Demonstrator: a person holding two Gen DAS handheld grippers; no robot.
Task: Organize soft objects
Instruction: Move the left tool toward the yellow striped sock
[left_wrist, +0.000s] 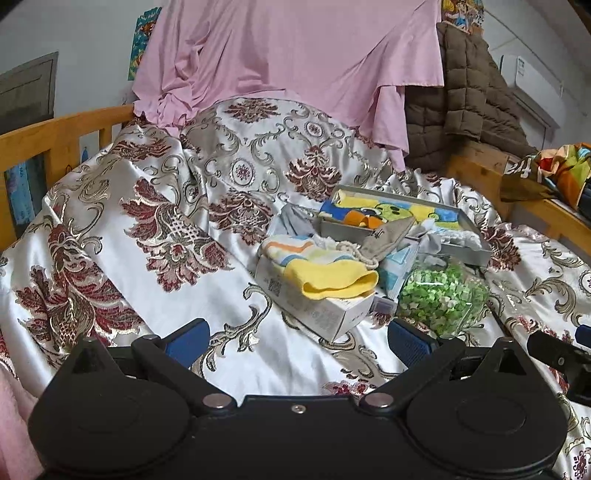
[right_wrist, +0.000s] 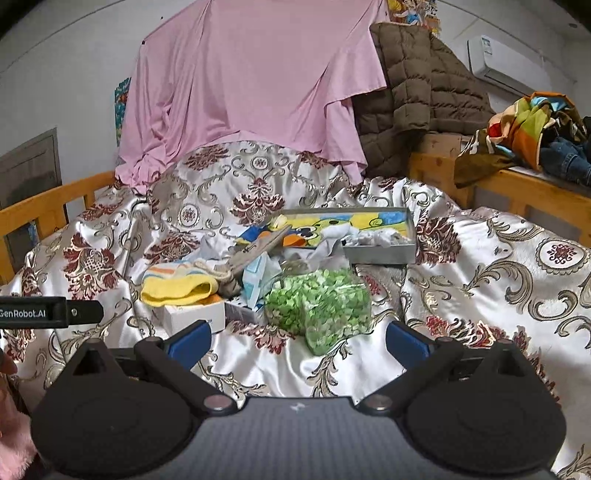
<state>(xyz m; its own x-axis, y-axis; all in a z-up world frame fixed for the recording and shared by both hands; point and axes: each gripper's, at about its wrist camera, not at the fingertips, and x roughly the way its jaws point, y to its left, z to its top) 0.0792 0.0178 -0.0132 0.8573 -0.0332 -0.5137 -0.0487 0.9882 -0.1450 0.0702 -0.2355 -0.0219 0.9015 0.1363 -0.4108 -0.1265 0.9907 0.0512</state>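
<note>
A yellow-cuffed striped sock (left_wrist: 325, 273) (right_wrist: 181, 286) lies over a white carton (left_wrist: 317, 306) (right_wrist: 194, 315) on the bed. Behind it a grey pouch (left_wrist: 388, 236) (right_wrist: 255, 247) leans on a grey tray (left_wrist: 469, 251) (right_wrist: 384, 253) that holds a cartoon towel (left_wrist: 388, 212) (right_wrist: 332, 225) and white cloths. A clear bag of green pieces (left_wrist: 443, 295) (right_wrist: 321, 306) sits beside the carton. My left gripper (left_wrist: 297, 341) is open, short of the carton. My right gripper (right_wrist: 297, 341) is open, just before the green bag. Both hold nothing.
A patterned satin bedspread (left_wrist: 147, 229) (right_wrist: 480, 266) covers the bed. A pink sheet (left_wrist: 295, 55) (right_wrist: 251, 85) and a brown quilted jacket (left_wrist: 461, 96) (right_wrist: 417, 85) hang at the back. Wooden rails (left_wrist: 66, 136) (right_wrist: 44, 206) stand left; colourful clothes (right_wrist: 535, 129) lie on the right ledge.
</note>
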